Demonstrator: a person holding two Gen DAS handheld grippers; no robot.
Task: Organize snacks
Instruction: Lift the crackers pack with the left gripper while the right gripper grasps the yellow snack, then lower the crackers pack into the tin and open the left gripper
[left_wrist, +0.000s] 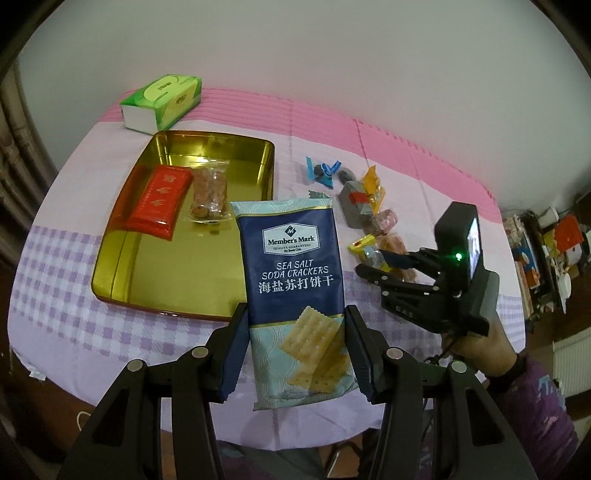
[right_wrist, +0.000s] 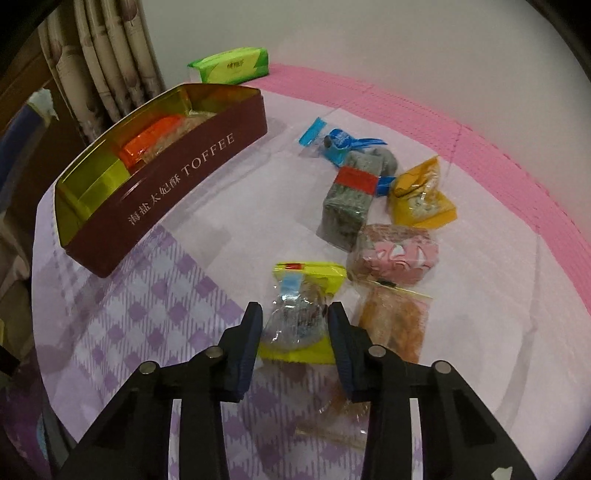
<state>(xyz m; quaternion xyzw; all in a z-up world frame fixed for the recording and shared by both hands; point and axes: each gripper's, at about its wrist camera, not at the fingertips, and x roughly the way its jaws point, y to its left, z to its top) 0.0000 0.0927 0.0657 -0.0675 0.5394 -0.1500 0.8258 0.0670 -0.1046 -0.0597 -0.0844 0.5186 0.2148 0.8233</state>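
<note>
My left gripper (left_wrist: 295, 350) is shut on a blue pack of sea salt soda crackers (left_wrist: 295, 280) and holds it above the table, right of the gold tin (left_wrist: 110, 280). The tin holds a red packet (left_wrist: 159, 203) and a clear bag of biscuits (left_wrist: 208, 195). My right gripper (right_wrist: 295, 332) has its fingers (right_wrist: 249, 339) on both sides of a yellow-edged clear snack packet (right_wrist: 301, 295) on the table; the fingers touch its sides. The right gripper also shows in the left wrist view (left_wrist: 380, 266), over the snack pile.
Several loose snacks lie right of the tin: a blue-wrapped candy (right_wrist: 332, 142), a grey bar with a red band (right_wrist: 349, 199), a yellow packet (right_wrist: 421, 199), a pink packet (right_wrist: 395, 254), an orange packet (right_wrist: 393, 321). A green tissue pack (right_wrist: 231, 66) stands at the back. The tin's maroon wall (right_wrist: 177, 184) reads TOFFEE.
</note>
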